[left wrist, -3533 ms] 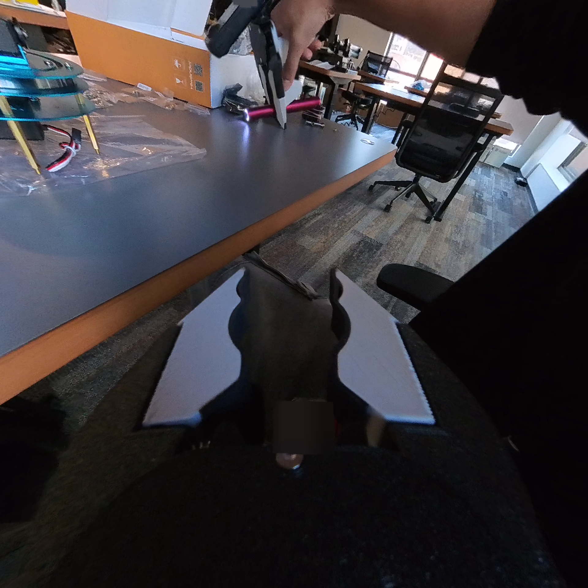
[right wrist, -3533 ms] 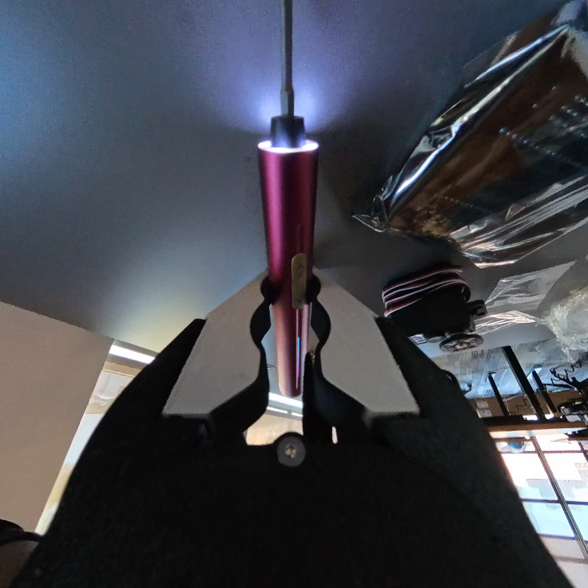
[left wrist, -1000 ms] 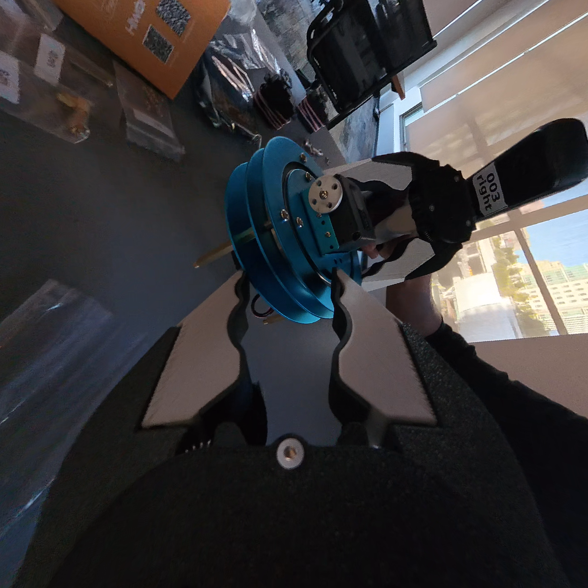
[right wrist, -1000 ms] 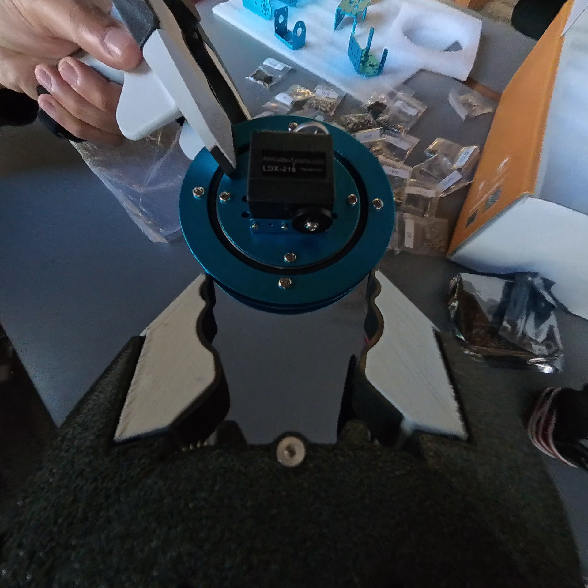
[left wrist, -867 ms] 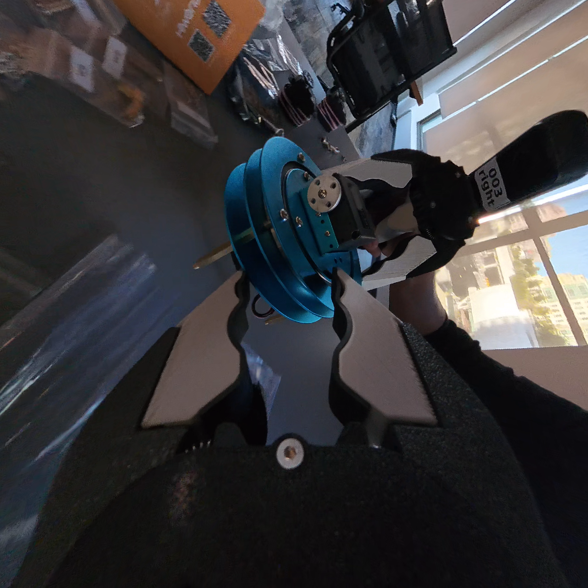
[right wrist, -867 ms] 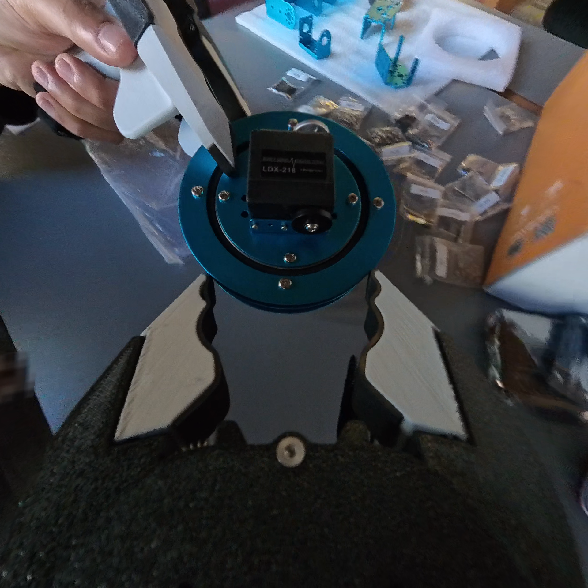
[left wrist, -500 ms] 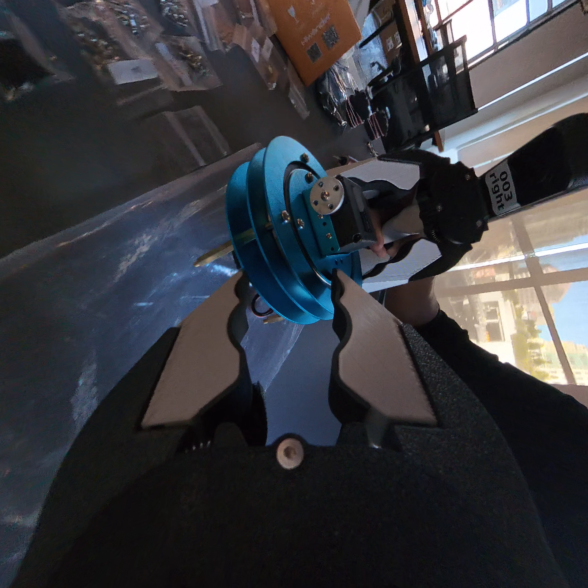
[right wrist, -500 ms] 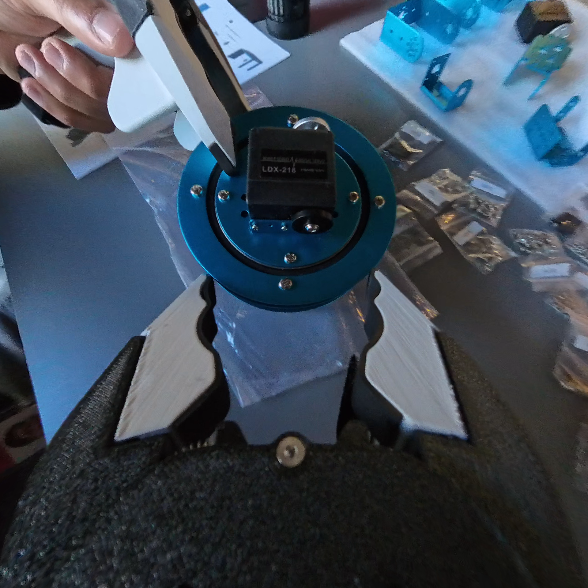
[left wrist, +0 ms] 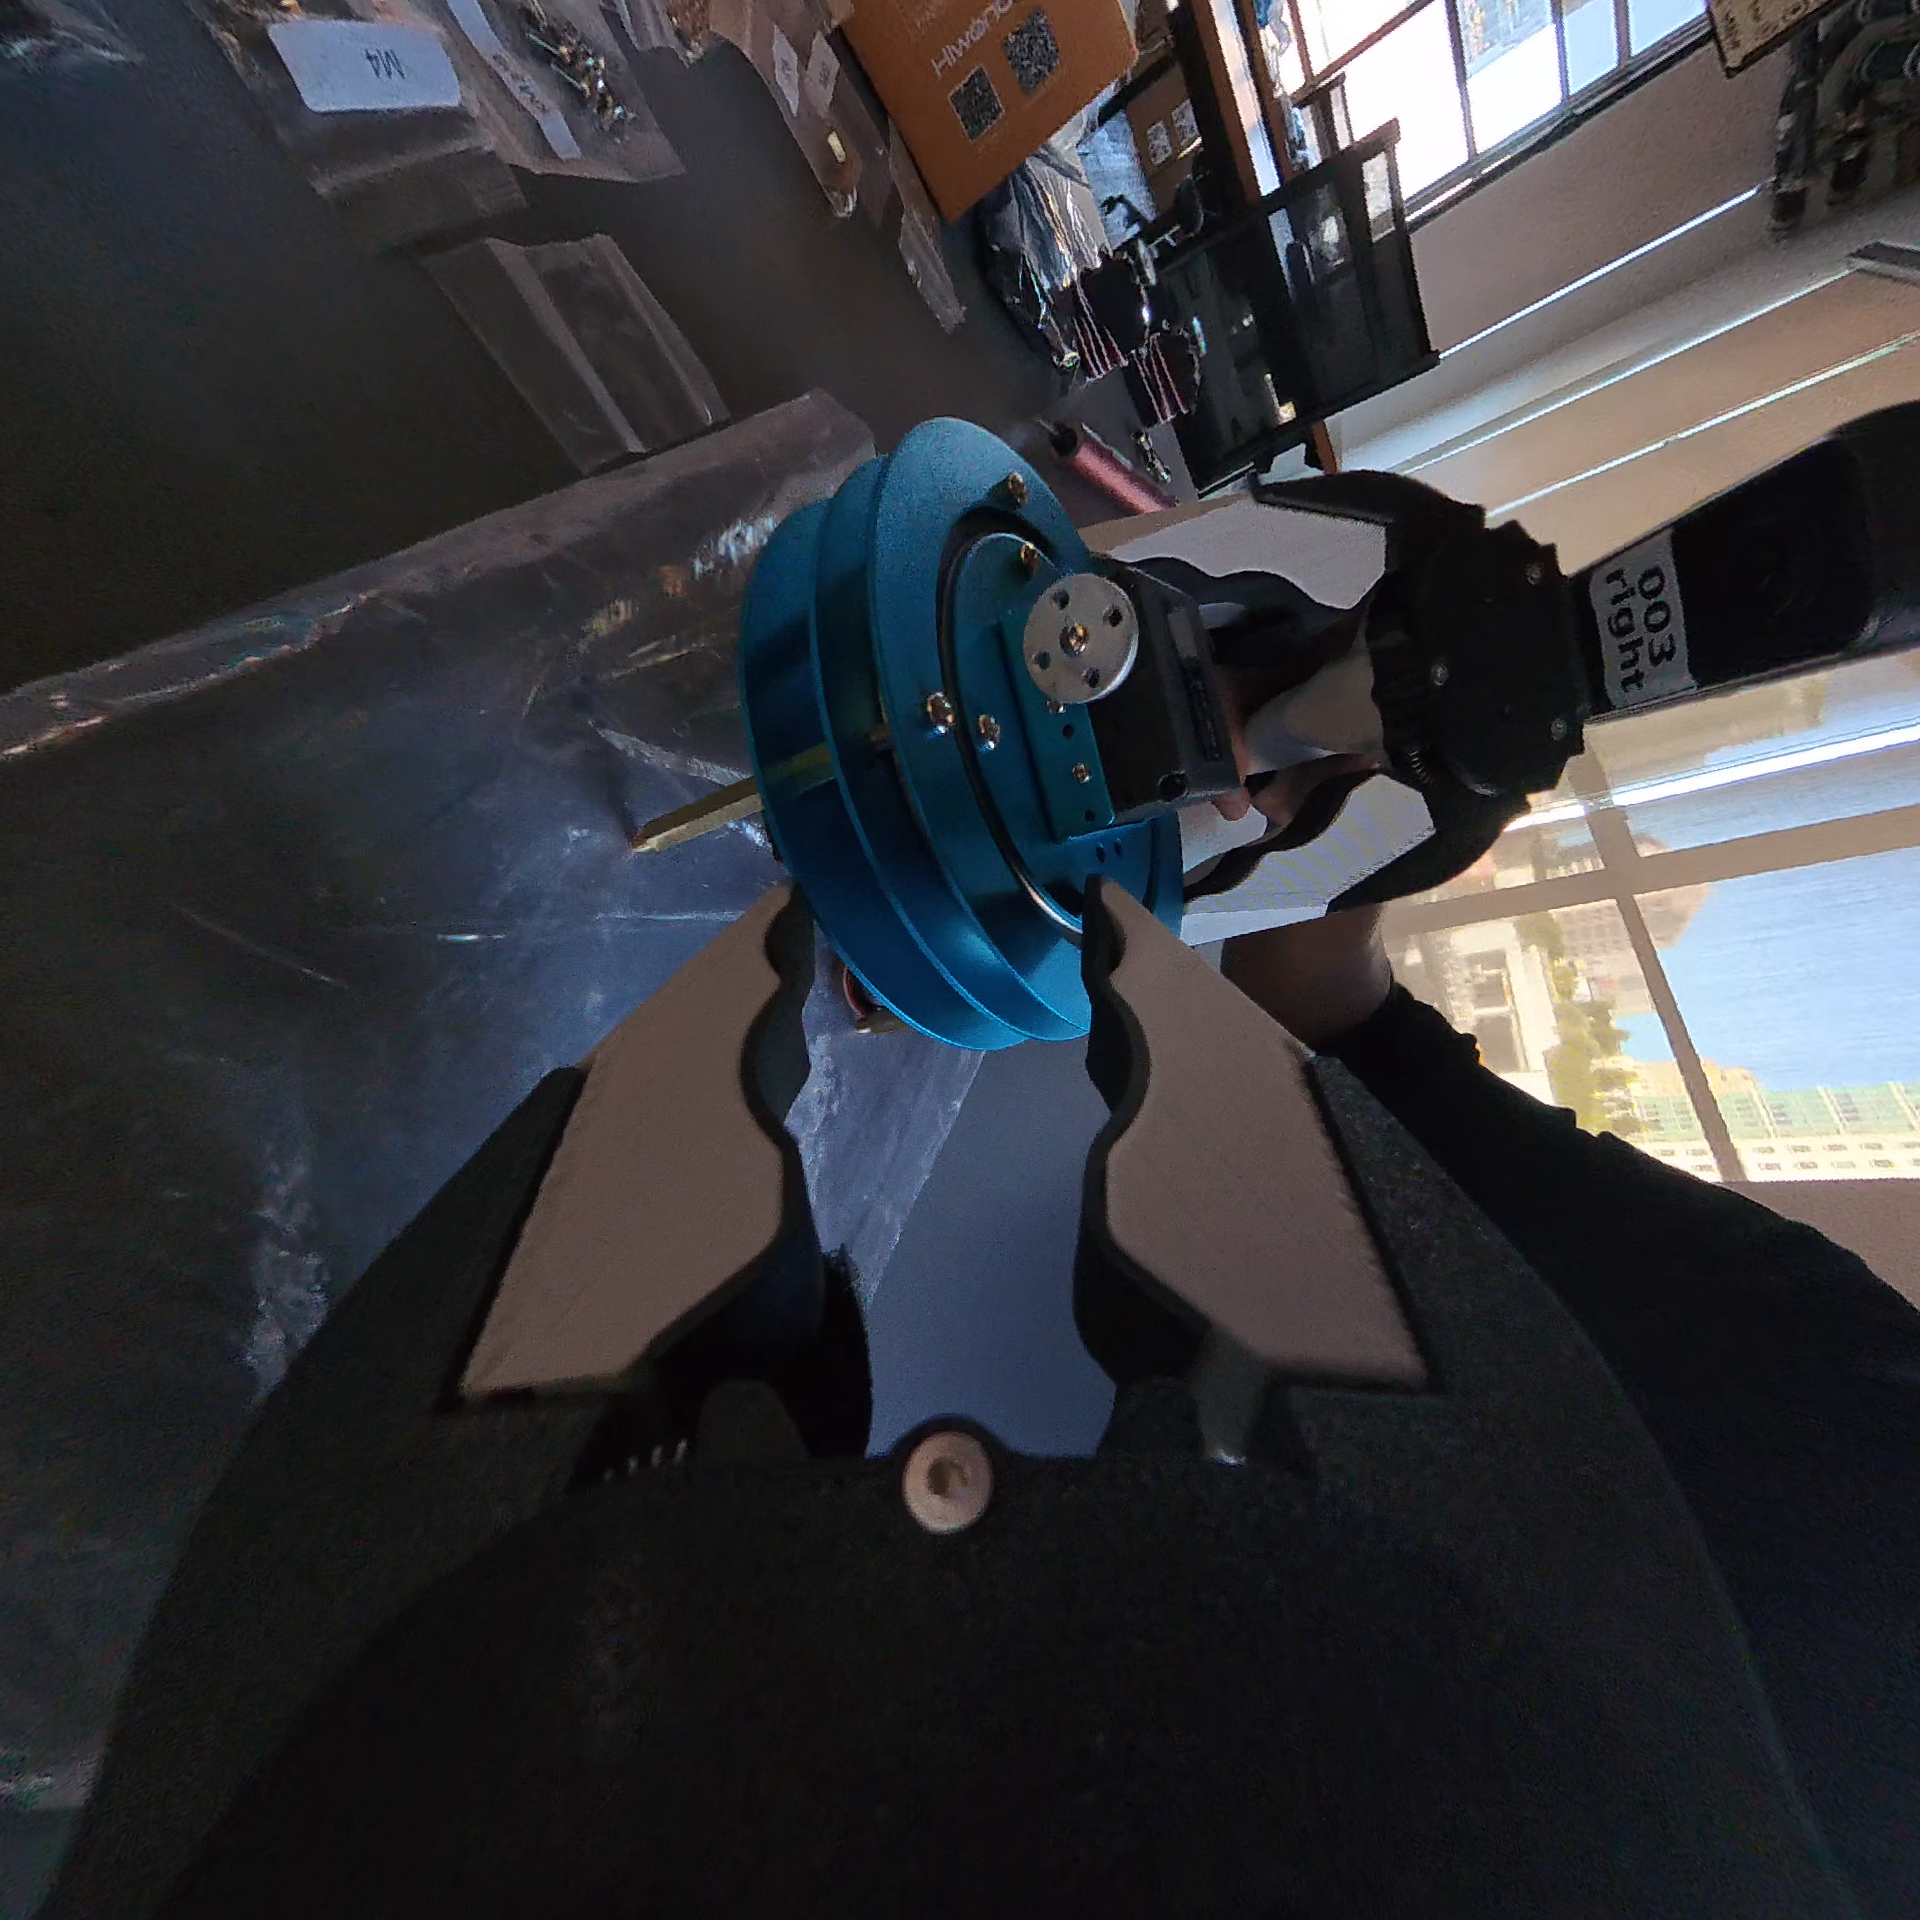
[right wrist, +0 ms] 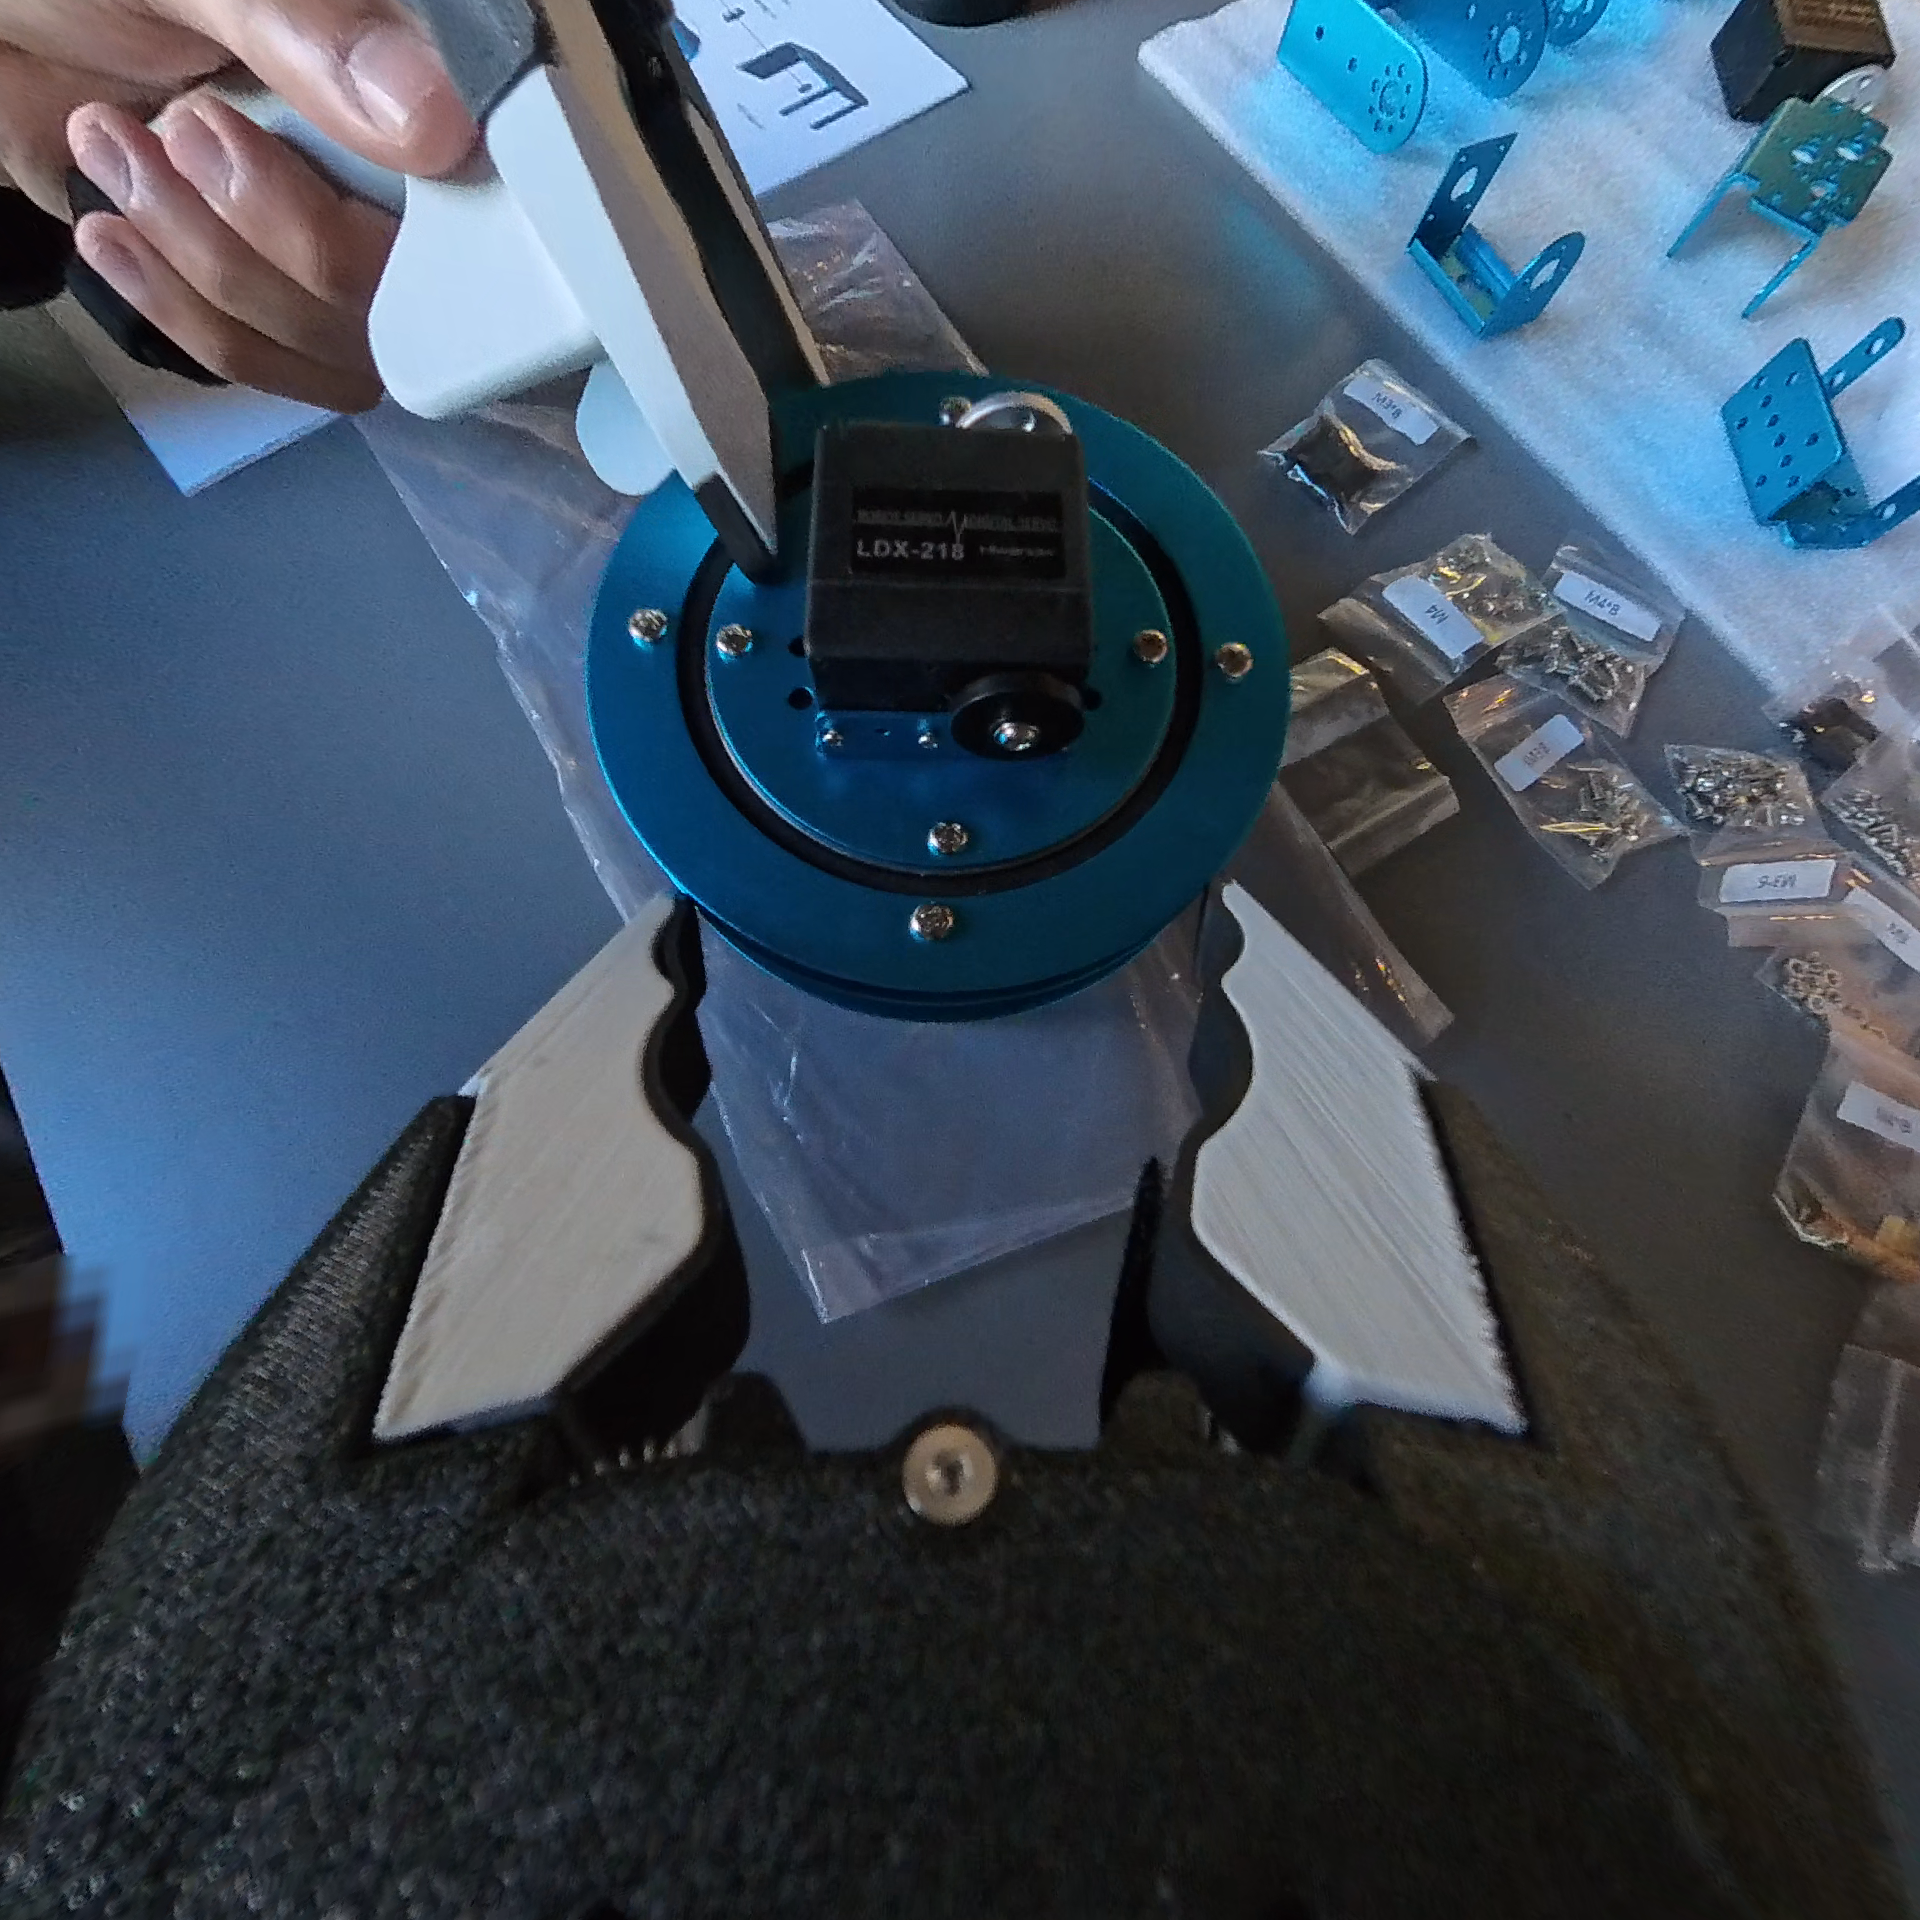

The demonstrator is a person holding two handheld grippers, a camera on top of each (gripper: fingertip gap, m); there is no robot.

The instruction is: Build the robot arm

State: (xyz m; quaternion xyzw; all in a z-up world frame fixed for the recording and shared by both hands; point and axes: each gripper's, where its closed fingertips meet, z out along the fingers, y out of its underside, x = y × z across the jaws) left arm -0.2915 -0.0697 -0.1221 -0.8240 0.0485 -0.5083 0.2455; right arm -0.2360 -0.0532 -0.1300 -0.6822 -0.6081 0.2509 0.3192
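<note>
A blue round turntable base (right wrist: 1039, 862) carries a black servo (right wrist: 940, 582) on top. It also shows in the left wrist view (left wrist: 894, 748), tilted, with a brass standoff leg (left wrist: 696, 816) sticking out below. My left gripper (left wrist: 940, 899) is shut on the base's rim; one of its fingertips (right wrist: 748, 520) presses the top face beside the servo. My right gripper (right wrist: 951, 914) is spread wide, its jaws closed on the lower disc's two sides. It shows behind the base in the left wrist view (left wrist: 1455, 675). The base hangs just above the grey table (right wrist: 260, 779).
A clear plastic bag (right wrist: 935, 1143) lies under the base. Small bags of screws (right wrist: 1558, 665) lie to the right, with blue brackets (right wrist: 1475, 270) on white foam beyond. A paper sheet (right wrist: 810, 83) lies at the back. An orange box (left wrist: 987, 83) and a magenta screwdriver (left wrist: 1107, 473) are farther off.
Earlier my right gripper held the magenta screwdriver and my left was empty off the table. Now both hold the blue base, which has travelled across the table to above the plastic bag.
</note>
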